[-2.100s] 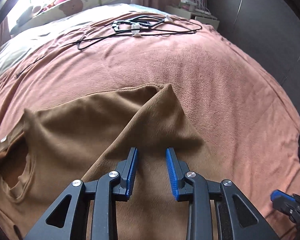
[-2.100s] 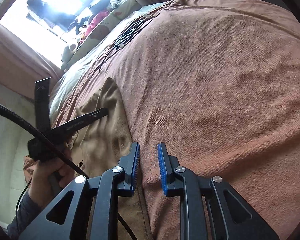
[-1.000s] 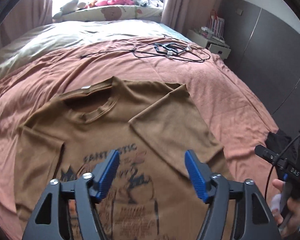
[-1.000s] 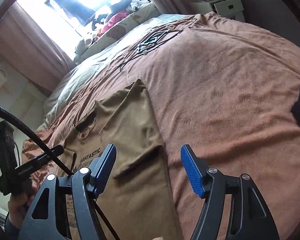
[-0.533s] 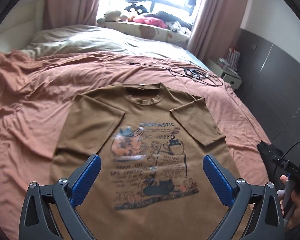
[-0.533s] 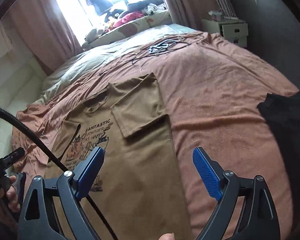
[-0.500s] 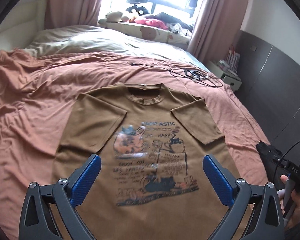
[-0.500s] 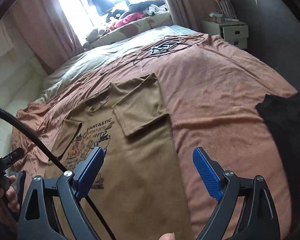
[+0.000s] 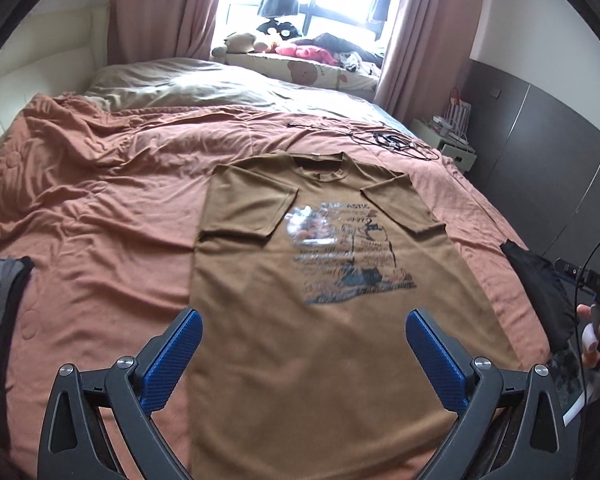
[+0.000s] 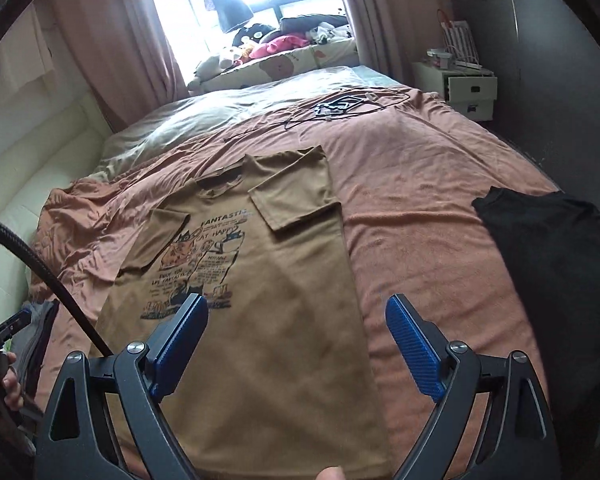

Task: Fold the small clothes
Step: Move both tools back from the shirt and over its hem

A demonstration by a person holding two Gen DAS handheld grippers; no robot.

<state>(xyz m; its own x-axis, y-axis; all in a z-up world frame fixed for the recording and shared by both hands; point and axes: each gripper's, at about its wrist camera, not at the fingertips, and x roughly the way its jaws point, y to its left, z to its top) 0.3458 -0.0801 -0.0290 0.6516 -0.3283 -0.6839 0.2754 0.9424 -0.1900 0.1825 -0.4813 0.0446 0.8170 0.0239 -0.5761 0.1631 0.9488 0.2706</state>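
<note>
Jaws wide apart on the left gripper [image 9: 302, 354], blue pads spread and holding nothing, hovering over the lower body of the brown T-shirt [image 9: 320, 320]. Right gripper [image 10: 296, 344] is just as wide open and empty, above the shirt's right edge. Shirt lies print-up on the salmon blanket [image 9: 100, 216], collar toward the window, both sleeves folded in over the chest. Black garment [image 10: 556, 264] sits on the blanket to the right, apart from the shirt. Black cables [image 10: 348, 106] lie beyond the collar.
</note>
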